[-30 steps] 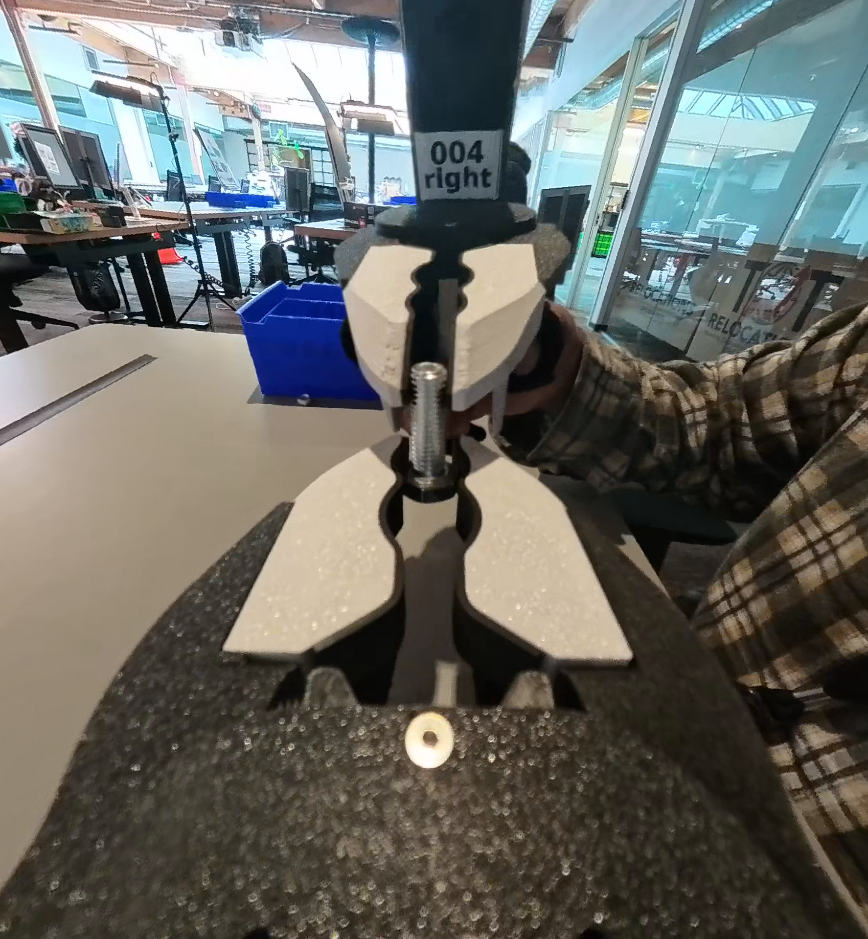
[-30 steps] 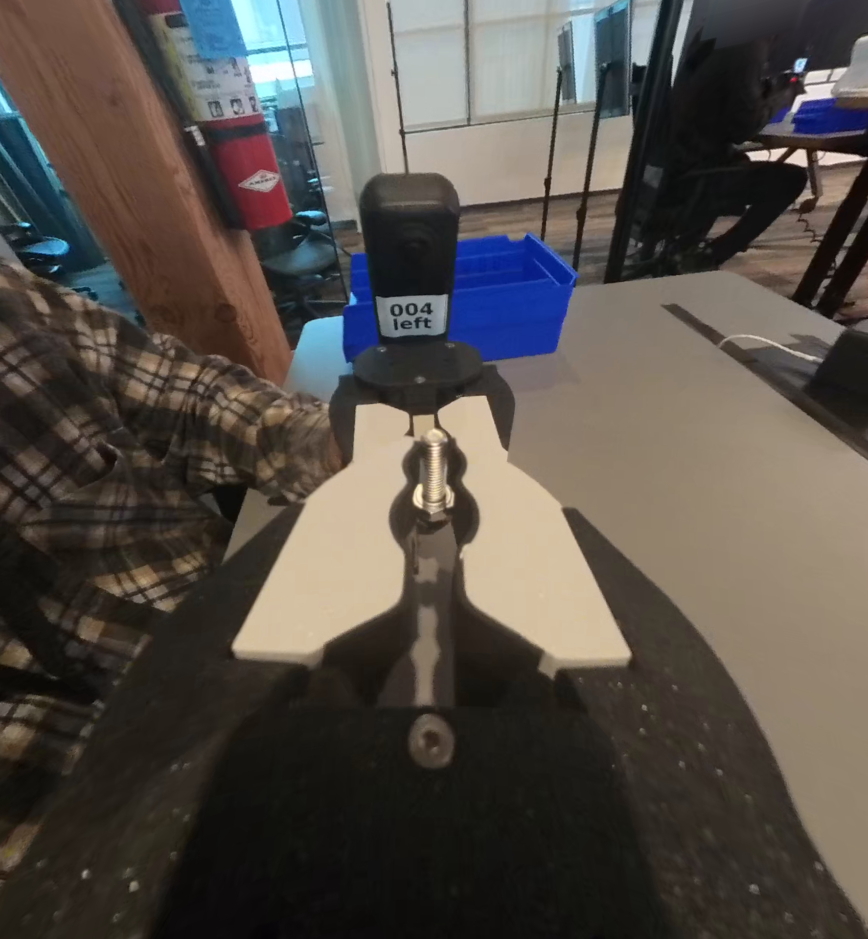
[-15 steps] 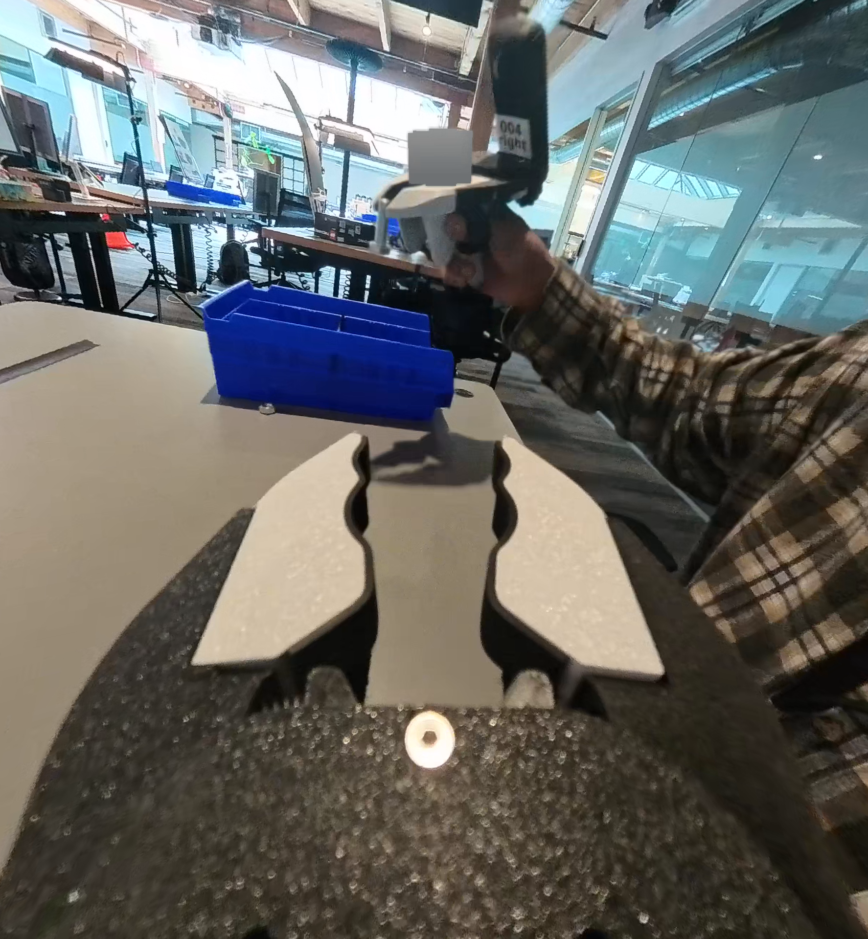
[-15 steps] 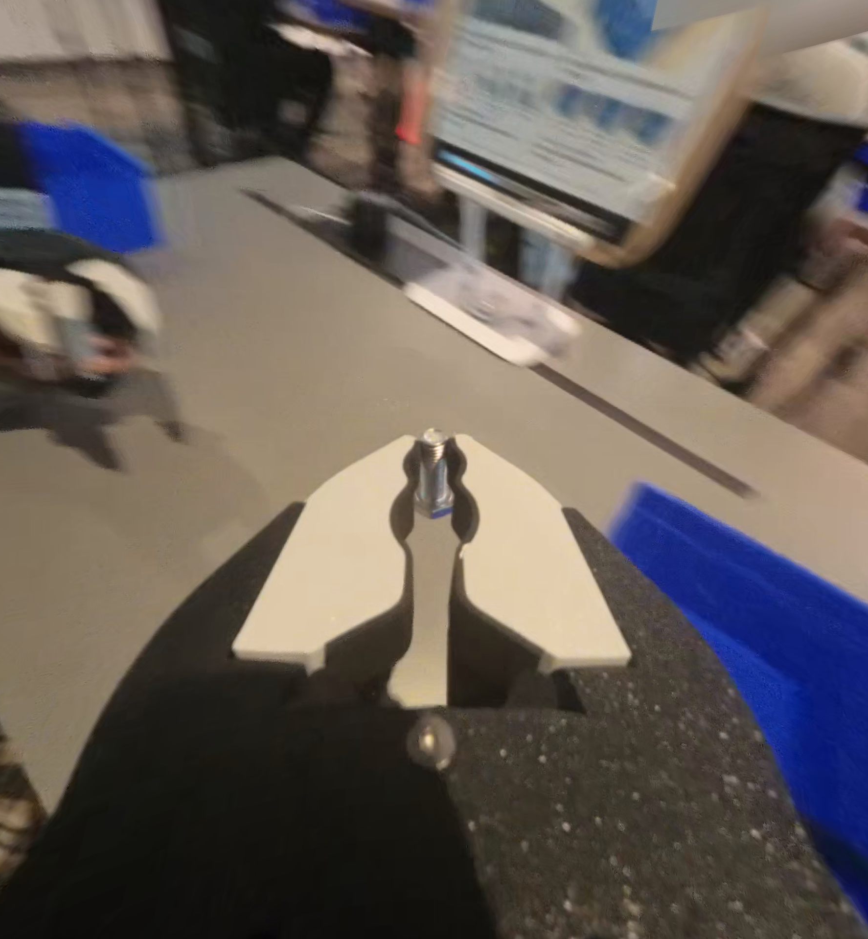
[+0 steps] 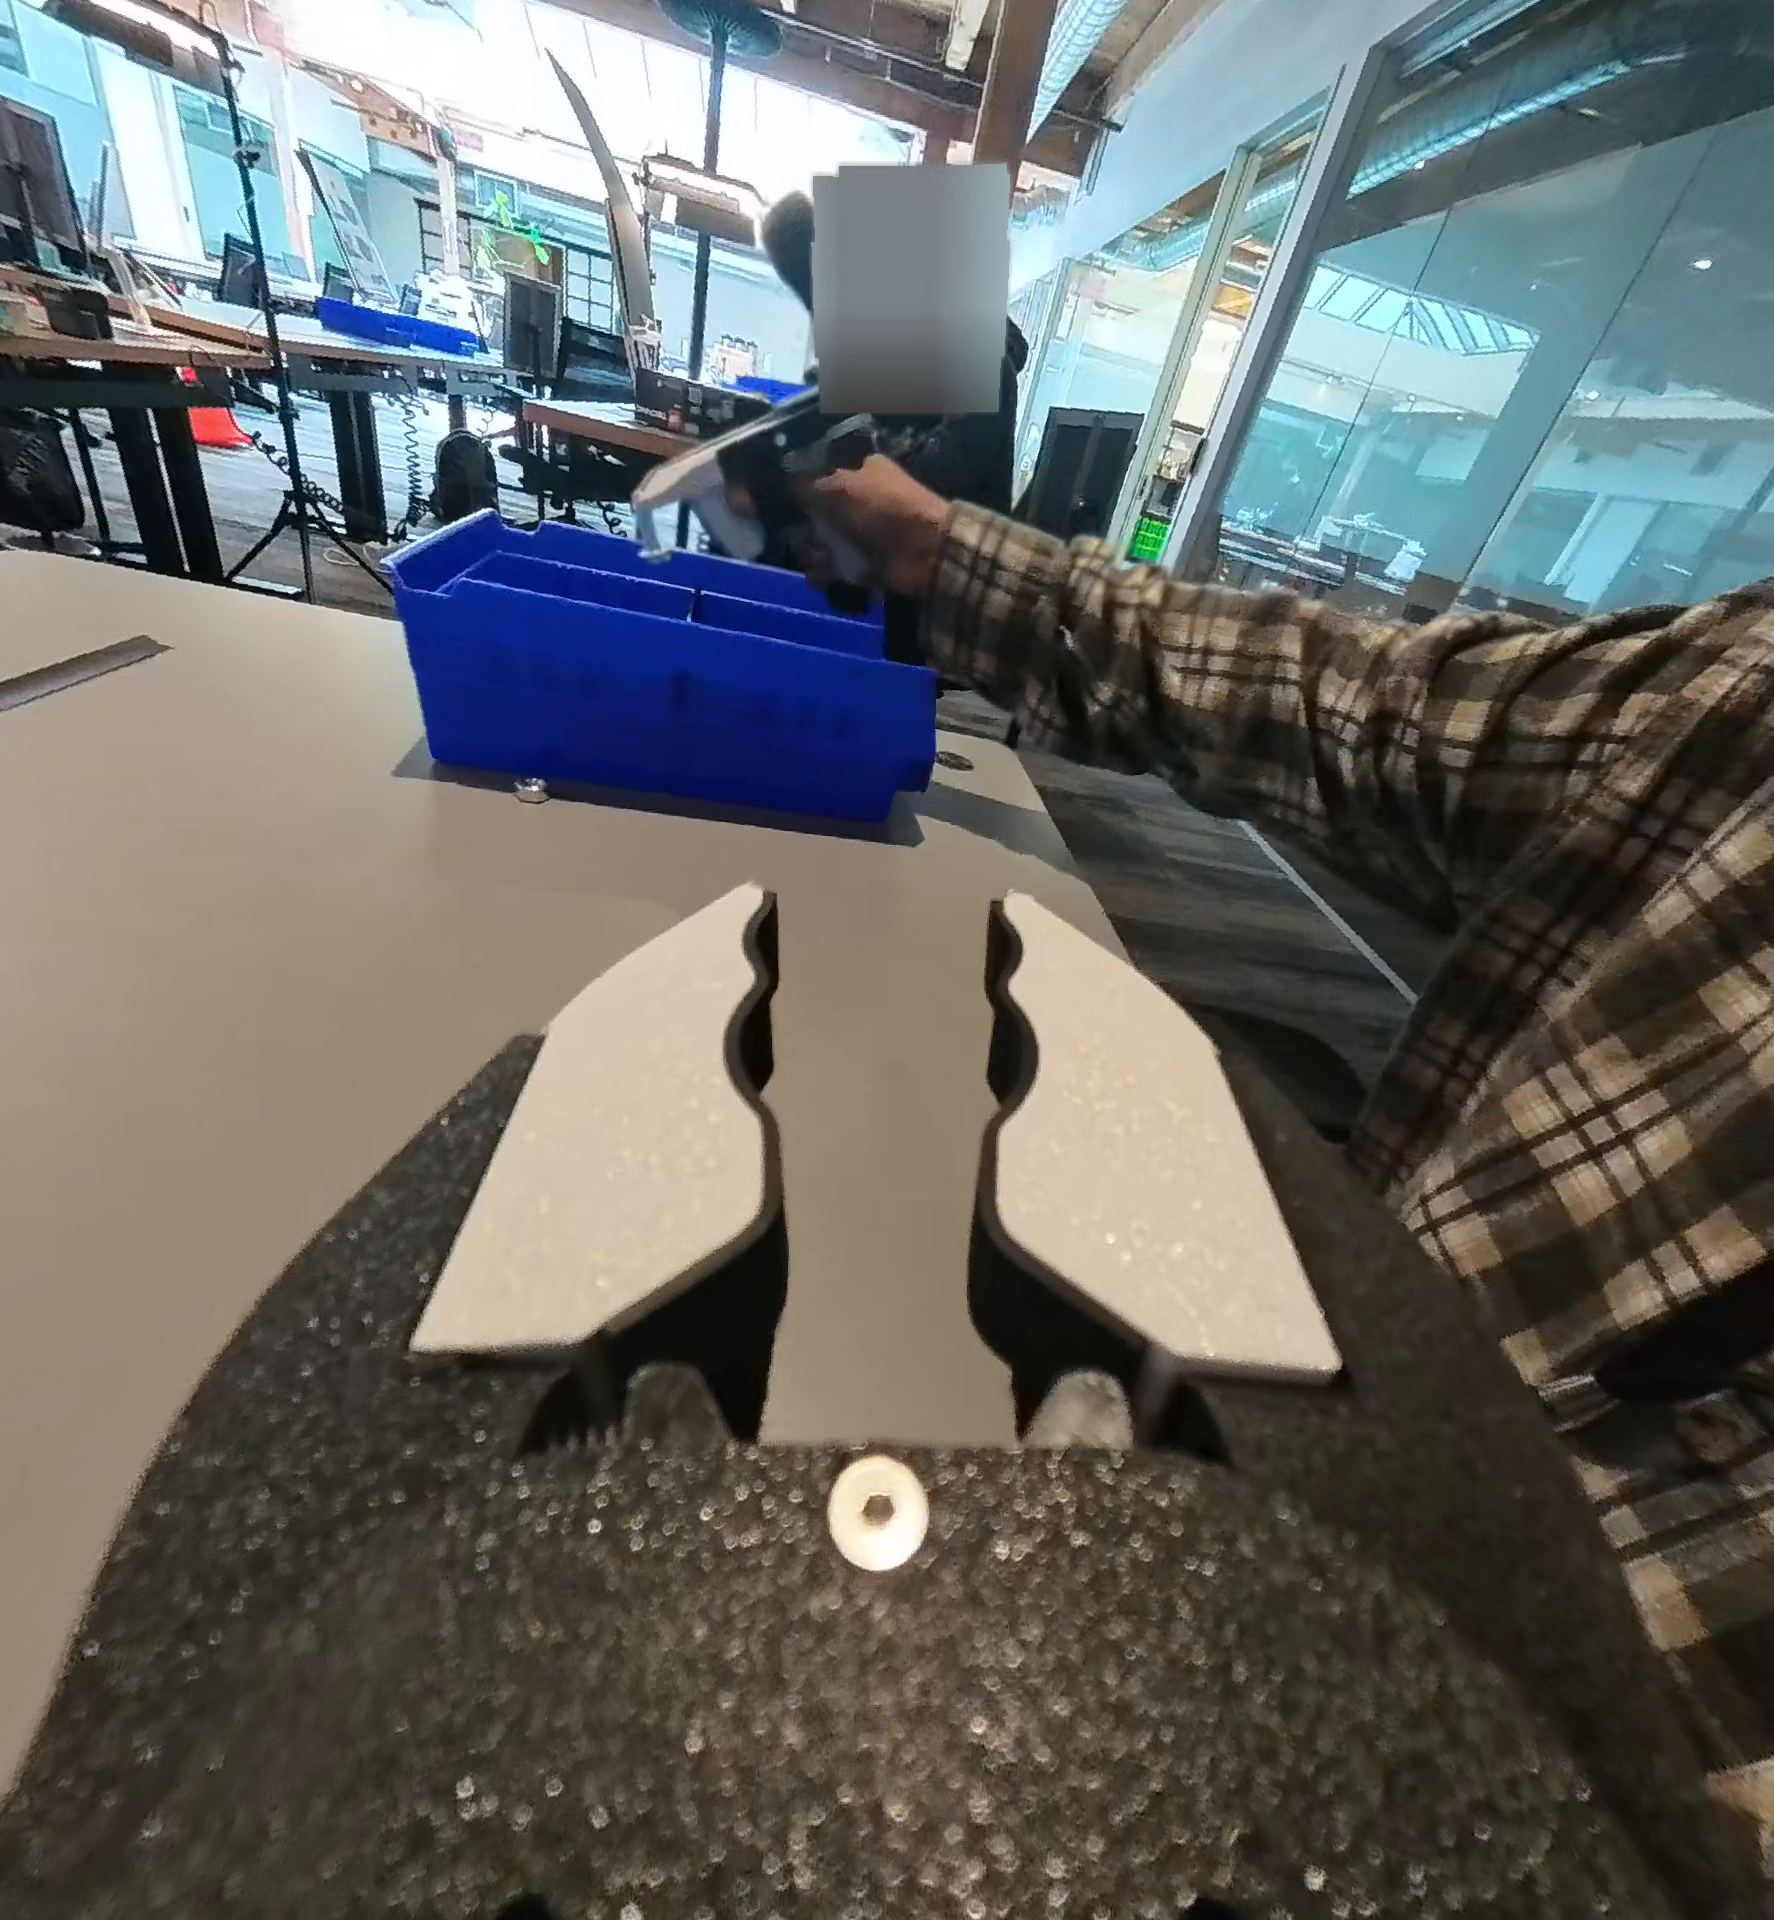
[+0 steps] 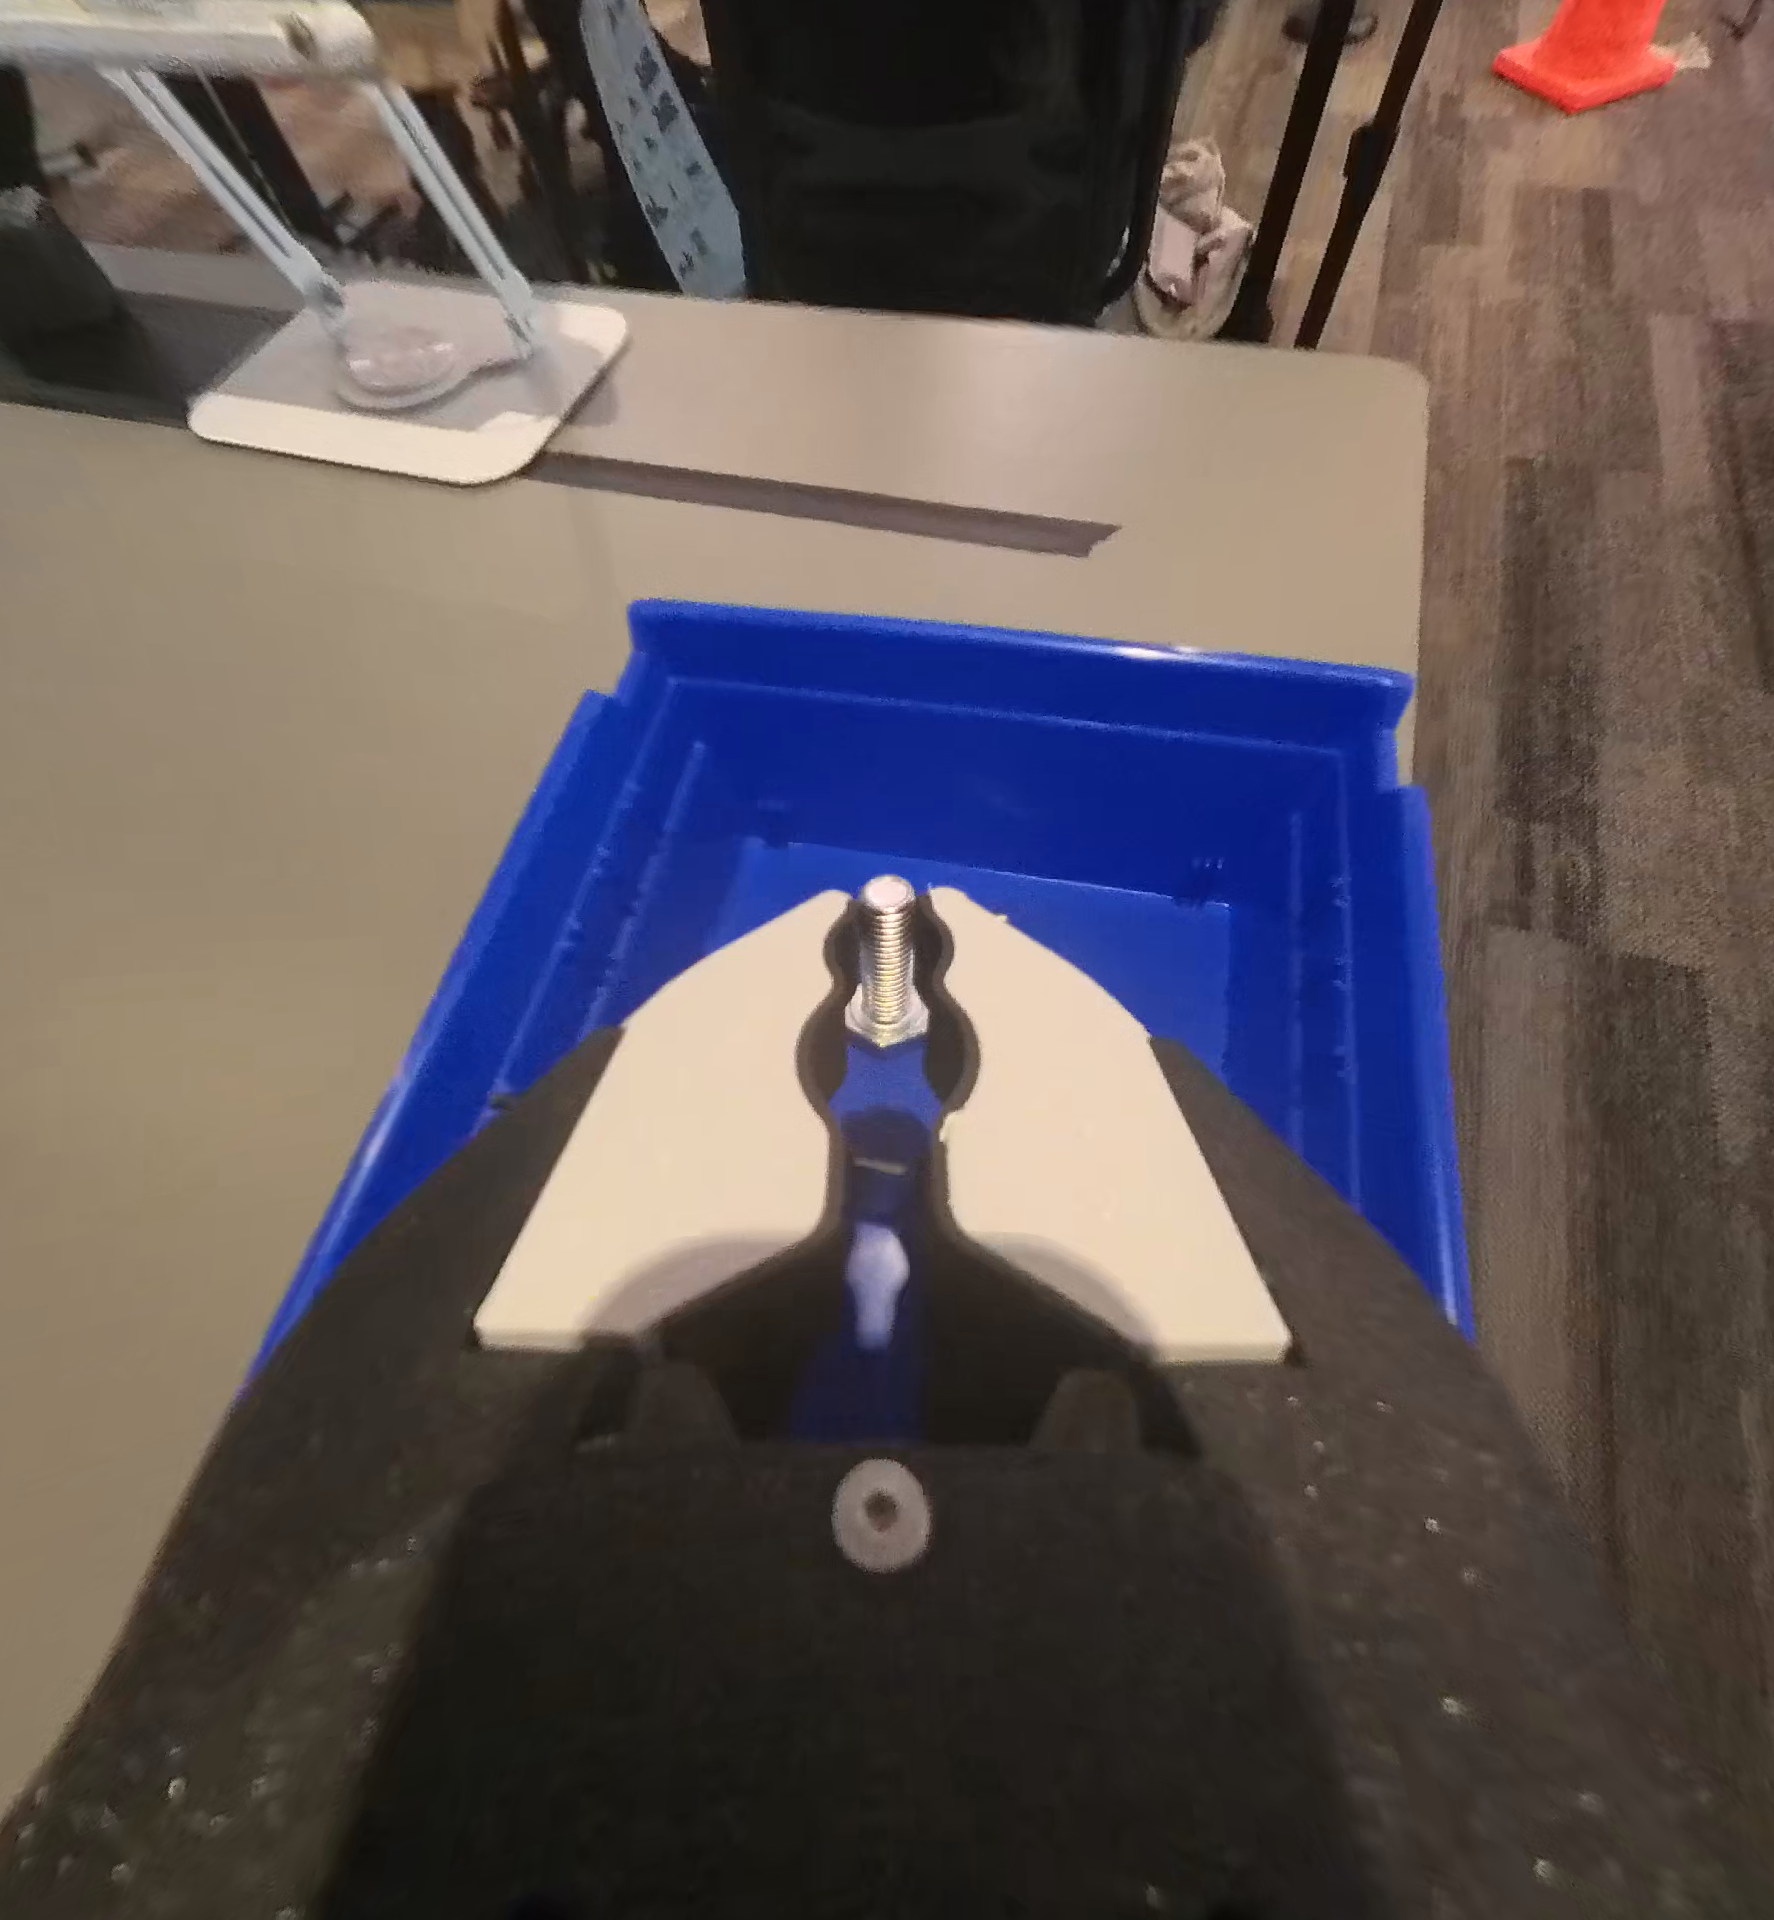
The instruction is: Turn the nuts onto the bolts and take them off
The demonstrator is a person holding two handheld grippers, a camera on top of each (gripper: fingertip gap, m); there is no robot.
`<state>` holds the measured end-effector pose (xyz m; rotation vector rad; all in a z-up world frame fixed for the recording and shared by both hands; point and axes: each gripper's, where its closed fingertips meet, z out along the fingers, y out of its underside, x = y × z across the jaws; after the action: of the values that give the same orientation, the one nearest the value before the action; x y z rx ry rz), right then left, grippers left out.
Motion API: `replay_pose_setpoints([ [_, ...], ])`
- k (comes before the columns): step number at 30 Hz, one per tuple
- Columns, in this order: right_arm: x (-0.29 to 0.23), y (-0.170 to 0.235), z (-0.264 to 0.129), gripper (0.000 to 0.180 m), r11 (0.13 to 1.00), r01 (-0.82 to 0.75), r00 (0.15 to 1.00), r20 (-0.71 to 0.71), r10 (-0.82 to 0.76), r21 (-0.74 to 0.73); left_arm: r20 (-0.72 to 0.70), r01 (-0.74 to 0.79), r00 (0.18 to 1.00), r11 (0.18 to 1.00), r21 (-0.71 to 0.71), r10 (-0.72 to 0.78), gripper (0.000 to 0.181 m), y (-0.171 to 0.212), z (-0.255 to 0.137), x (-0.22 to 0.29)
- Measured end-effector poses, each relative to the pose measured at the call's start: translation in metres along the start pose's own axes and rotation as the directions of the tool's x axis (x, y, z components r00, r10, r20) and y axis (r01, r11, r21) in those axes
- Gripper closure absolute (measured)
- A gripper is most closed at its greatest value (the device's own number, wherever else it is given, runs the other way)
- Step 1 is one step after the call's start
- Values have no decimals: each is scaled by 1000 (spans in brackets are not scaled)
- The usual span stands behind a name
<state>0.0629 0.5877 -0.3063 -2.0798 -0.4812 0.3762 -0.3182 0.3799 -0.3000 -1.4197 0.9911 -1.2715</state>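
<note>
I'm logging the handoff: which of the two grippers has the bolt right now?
The right gripper, shut on the bolt over the blue bin. The left gripper is open and empty above the table.

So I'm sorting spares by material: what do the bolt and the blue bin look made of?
The bolt, clamped in the right hand-held gripper, looks like bright plated steel: silvery, shiny threads. The blue bin looks like moulded plastic: uniform colour, glossy ribbed walls.
</note>
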Motion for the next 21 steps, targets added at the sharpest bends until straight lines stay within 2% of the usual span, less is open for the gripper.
replay_pose_setpoints([
  [4, 4, 12, 18, 170, 998, 18, 1000, 9, -18, -62, 3, 2, 1000, 1000, 6, -2, 144, -2, -3, -1],
  [6, -3, 6, 17, 162, 997, 66, 997, 29, -65, -46, 1, 4, 1000, 1000, 10, -4, 144, -2, -4, -1],
  [10, -30, -11, 9, 150, 955, 286, 957, 62, -282, -78, -1, 2, 1000, 1000, 9, -2, 144, -3, -5, 0],
  [13, -57, -21, 9, 144, 862, 488, 872, 114, -476, -137, 0, -9, 1000, 1000, 9, 9, 144, -5, -6, 2],
  [16, -86, -26, 14, 143, 681, 706, 708, 210, -674, -192, 4, -17, 1000, 1000, 15, 17, 145, -7, -7, 3],
  [19, -108, -14, 27, 144, 378, 880, 465, 357, -810, -287, 5, -16, 1000, 1000, 14, 16, 145, -7, -7, 2],
  [21, -117, 1, 39, 143, 175, 926, 328, 481, -813, -335, 7, -18, 1000, 1000, 13, 18, 145, -7, -8, 2],
])
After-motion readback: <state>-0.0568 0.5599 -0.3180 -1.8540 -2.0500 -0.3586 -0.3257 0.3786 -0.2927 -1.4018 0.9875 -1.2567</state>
